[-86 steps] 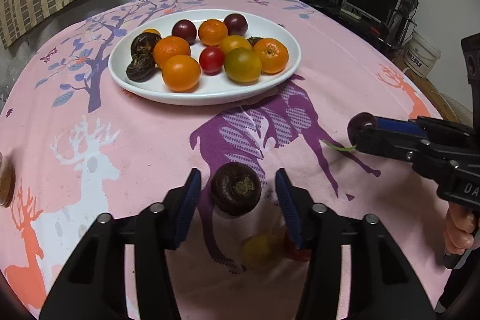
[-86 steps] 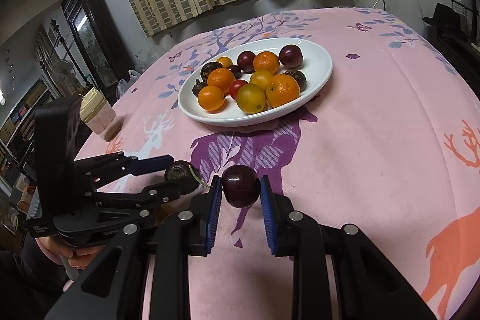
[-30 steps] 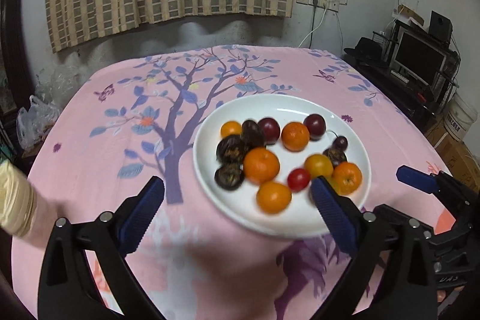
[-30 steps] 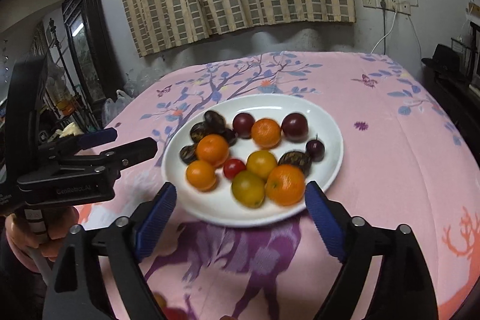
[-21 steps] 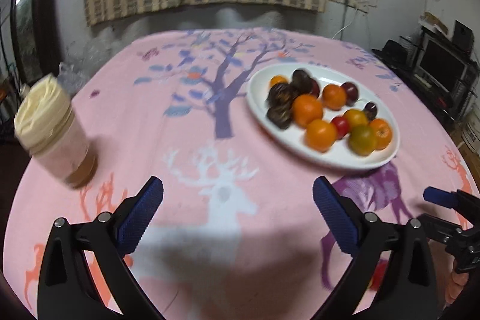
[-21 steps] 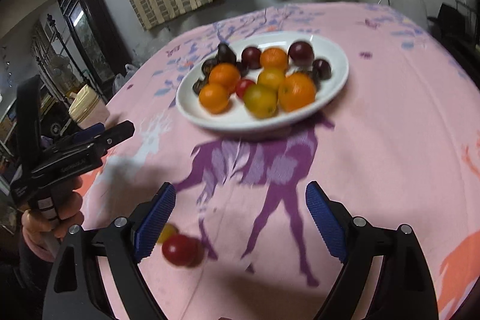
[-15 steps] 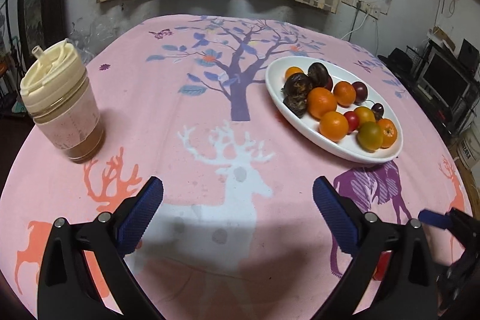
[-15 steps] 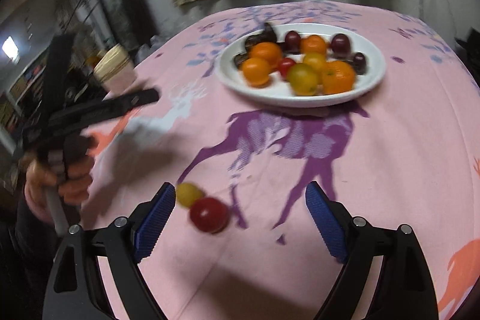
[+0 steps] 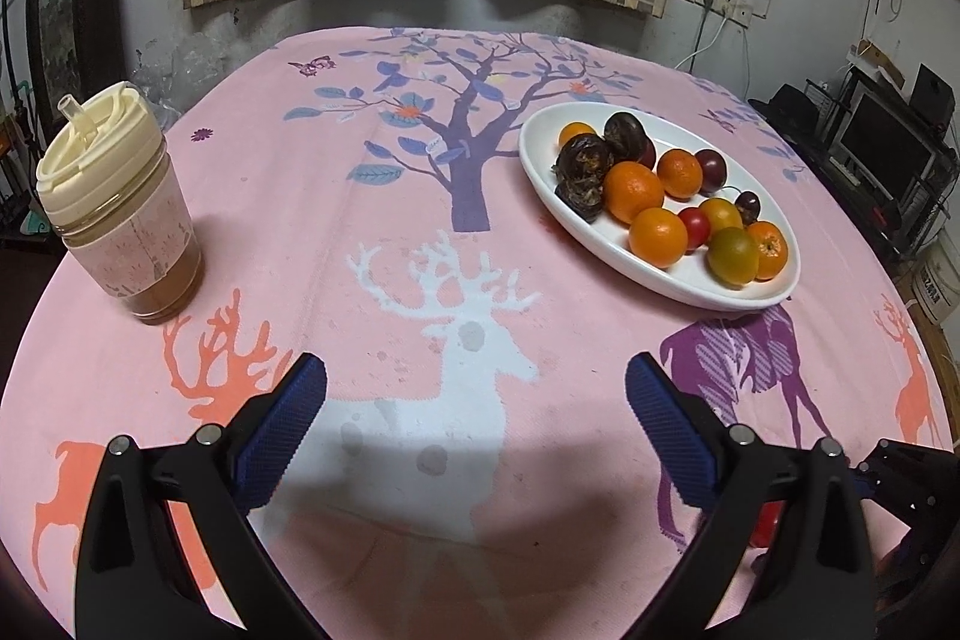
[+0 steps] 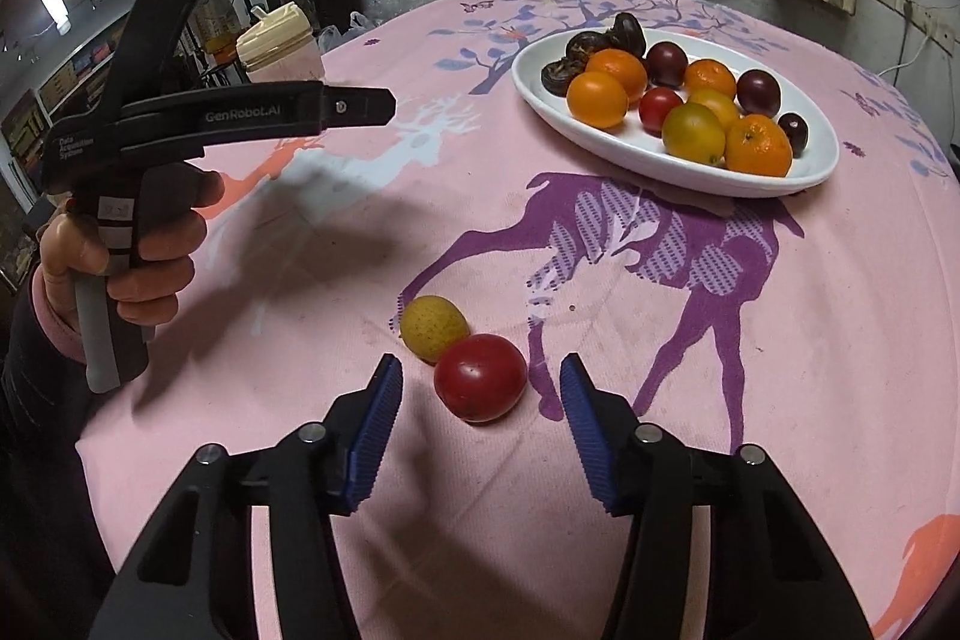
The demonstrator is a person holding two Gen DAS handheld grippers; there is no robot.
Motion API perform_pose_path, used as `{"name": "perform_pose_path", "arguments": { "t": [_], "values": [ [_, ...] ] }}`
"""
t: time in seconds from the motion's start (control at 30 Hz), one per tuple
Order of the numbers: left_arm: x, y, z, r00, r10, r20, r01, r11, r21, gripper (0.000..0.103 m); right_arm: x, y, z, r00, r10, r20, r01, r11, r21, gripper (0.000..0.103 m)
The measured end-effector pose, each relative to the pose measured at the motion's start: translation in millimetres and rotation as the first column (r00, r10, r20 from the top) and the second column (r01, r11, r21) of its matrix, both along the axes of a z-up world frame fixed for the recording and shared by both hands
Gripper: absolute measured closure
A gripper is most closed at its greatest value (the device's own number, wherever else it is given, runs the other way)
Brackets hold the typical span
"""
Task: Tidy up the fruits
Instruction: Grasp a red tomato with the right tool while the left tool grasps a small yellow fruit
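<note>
Pink deer-print tabletop [image 10: 780, 340]; white plate [image 10: 630, 148]; red tomato [image 10: 480, 385]; yellow fruit [image 10: 433, 327]; blue-padded black fingers [image 10: 375, 424].

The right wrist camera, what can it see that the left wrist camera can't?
Only the right wrist view shows the yellow fruit touching the red tomato, loose on the cloth between the open right tool, plus the hand gripping the left tool. Only the left wrist view shows the monitor. Both show the white plate of fruit and the lidded cup.

Red tomato [image 10: 480, 385] touching yellow fruit [image 10: 433, 328] on pink cloth; white plate [image 10: 630, 148] — heaped oranges, plums
</note>
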State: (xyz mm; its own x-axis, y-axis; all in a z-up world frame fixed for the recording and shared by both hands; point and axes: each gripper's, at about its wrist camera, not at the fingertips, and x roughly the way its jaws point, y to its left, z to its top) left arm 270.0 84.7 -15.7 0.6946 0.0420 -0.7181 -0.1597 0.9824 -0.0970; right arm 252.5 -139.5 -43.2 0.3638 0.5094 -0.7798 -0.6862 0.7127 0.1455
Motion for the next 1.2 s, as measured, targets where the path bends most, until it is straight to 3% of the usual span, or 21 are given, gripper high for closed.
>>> {"name": "perform_pose_path", "arguments": {
  "t": [0.27,0.4,0.5,0.67,0.73,0.8,0.9,1.0,1.1,1.2],
  "values": [
    [0,-4,1,1.0,-0.01,0.004,0.01,1.0,0.001,0.005,3,3,-4,1.0,0.013,-0.026,-0.013,1.0,0.001,0.059],
    [0,-4,1,1.0,-0.008,0.004,0.008,1.0,0.001,0.005,7,1,-5,0.999,0.002,-0.047,-0.002,1.0,0.012,0.07],
    [1,-4,0,1.0,-0.004,-0.001,0.004,1.0,-0.004,0.005,10,-3,-5,0.998,-0.009,-0.063,0.011,0.999,0.036,0.071],
    [2,-5,-3,1.0,-0.02,-0.023,0.02,0.999,-0.026,0.005,20,-23,1,0.992,-0.106,-0.062,0.112,0.989,0.097,0.072],
    [0,-15,-4,0.996,-0.087,-0.027,0.086,0.995,-0.048,0.005,27,-35,4,0.983,-0.166,-0.074,0.174,0.976,0.13,0.072],
    [-4,-30,-4,0.982,-0.19,-0.02,0.188,0.979,-0.078,0.005,33,-45,6,0.975,-0.202,-0.092,0.215,0.964,0.157,0.071],
    [-16,-61,-5,0.938,-0.348,-0.003,0.346,0.934,-0.087,0.006,38,-54,5,0.966,-0.221,-0.134,0.245,0.949,0.2,0.071],
    [-25,-93,-12,0.888,-0.46,-0.027,0.46,0.888,-0.001,0.024,40,-54,5,0.963,-0.238,-0.129,0.26,0.945,0.196,0.071],
    [-26,-107,-21,0.86,-0.505,-0.075,0.506,0.862,0.007,0.038,42,-56,4,0.959,-0.246,-0.143,0.271,0.942,0.198,0.071],
    [-24,-110,-29,0.852,-0.512,-0.106,0.514,0.858,-0.013,0.046,42,-58,4,0.959,-0.248,-0.139,0.272,0.943,0.191,0.071]
  ]
}}
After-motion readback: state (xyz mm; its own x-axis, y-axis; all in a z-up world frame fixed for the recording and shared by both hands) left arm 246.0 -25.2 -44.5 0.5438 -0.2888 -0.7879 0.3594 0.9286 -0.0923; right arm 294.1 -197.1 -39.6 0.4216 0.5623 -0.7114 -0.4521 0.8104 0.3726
